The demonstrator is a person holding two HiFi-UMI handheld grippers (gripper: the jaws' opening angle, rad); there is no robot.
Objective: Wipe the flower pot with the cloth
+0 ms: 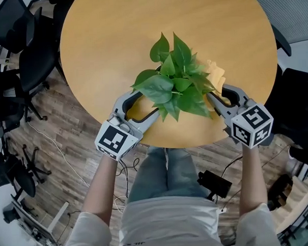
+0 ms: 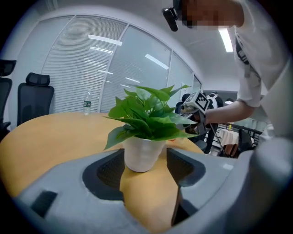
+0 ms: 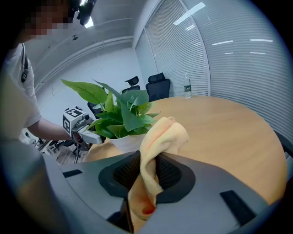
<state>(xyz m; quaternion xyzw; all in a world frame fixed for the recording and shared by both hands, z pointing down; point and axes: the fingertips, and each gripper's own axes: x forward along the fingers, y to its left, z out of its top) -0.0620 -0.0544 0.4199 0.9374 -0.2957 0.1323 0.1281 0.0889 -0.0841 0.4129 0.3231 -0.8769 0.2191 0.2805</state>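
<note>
My left gripper [image 1: 149,101] has its jaws apart, the white flower pot [image 2: 141,155] standing between their tips and not squeezed. The pot sits near the round table's [image 1: 114,35] edge closest to me. On the right, my right gripper [image 1: 218,95] is clamped on the yellow cloth [image 3: 158,141], just beside the plant's leaves [image 1: 177,78].

The white flower pot [image 2: 141,157] stands upright on the wooden table [image 2: 55,137], between the left gripper's [image 2: 145,156] parted jaws. Right of the pot and beyond it hovers the right gripper [image 2: 191,109]; behind the pot to its left stands a water bottle [image 2: 87,102].
</note>
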